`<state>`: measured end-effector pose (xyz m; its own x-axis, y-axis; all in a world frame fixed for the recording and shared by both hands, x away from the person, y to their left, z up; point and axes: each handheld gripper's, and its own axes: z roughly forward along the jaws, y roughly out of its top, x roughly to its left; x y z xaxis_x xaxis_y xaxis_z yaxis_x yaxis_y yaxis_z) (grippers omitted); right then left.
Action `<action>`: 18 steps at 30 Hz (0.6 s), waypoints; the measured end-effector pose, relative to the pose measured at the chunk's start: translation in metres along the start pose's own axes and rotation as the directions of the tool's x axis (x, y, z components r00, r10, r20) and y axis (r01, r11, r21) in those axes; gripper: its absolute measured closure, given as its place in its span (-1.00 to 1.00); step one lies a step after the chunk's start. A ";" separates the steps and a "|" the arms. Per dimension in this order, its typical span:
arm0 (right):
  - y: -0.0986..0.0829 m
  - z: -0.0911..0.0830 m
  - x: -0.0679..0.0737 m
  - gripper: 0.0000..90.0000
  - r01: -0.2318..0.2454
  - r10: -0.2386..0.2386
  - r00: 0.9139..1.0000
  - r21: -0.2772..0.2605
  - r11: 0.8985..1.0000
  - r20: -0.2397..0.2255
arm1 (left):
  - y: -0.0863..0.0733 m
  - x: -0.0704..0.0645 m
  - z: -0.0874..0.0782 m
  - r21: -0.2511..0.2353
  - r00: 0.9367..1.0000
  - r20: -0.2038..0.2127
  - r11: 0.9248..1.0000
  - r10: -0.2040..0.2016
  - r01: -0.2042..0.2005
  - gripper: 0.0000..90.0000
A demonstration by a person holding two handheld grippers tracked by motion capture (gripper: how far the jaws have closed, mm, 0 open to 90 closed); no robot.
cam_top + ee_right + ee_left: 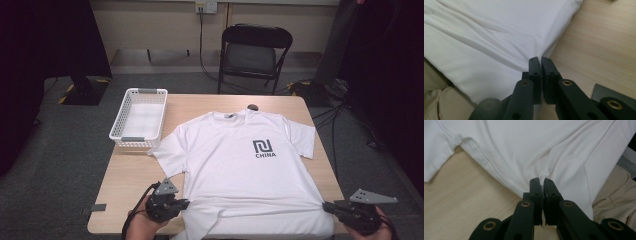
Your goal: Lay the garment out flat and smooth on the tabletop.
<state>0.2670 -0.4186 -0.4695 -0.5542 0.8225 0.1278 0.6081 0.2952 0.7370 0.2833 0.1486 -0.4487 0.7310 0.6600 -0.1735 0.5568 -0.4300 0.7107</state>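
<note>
1. The white short-sleeved cotton T-shirt (250, 165) with a dark logo and the word CHINA on the chest lies flat, front up, on the light wooden counter (135, 180). Its collar points away from me and its hem hangs over the near edge.
2. My left gripper (186, 204) has its jaws clamped on the shirt's side edge near the hem; in the left gripper view a small pucker of cloth (543, 174) gathers at their tips.
3. My right gripper (326, 205) has its jaws pressed together on the opposite side edge, the cloth (499, 45) creasing toward them.
4. I judge the shirt light, limp and stretchy: it will sag between grips and drag on the wood.
5. The seamed edges, low on both sides, look like the safest hold.
6. A white plastic slatted basket (139, 119) stands beside the left sleeve.
</note>
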 end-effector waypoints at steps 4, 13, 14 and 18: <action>0.003 -0.009 -0.006 0.92 -0.007 0.006 0.999 -0.017 1.000 -0.035 | -0.004 0.001 -0.008 -0.021 1.000 0.025 1.000 -0.004 0.005 0.94; 0.002 -0.010 0.000 0.04 0.035 -0.033 0.997 -0.036 0.999 0.066 | -0.010 0.007 -0.003 -0.074 0.993 0.008 0.990 0.119 -0.118 -0.05; 0.004 -0.010 0.000 -0.17 0.031 -0.028 0.996 -0.041 0.999 0.081 | -0.009 0.008 -0.002 -0.081 0.992 -0.007 0.988 0.128 -0.128 -0.26; 0.014 -0.001 0.000 -0.58 0.042 -0.037 0.993 -0.049 0.998 0.116 | 0.000 0.013 0.003 -0.102 0.987 -0.055 0.983 0.148 -0.153 -0.56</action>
<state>0.2748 -0.4154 -0.4586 -0.5063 0.8620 0.0229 0.5557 0.3058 0.7731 0.2939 0.1551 -0.4524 0.7828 0.6217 -0.0288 0.3953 -0.4609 0.7945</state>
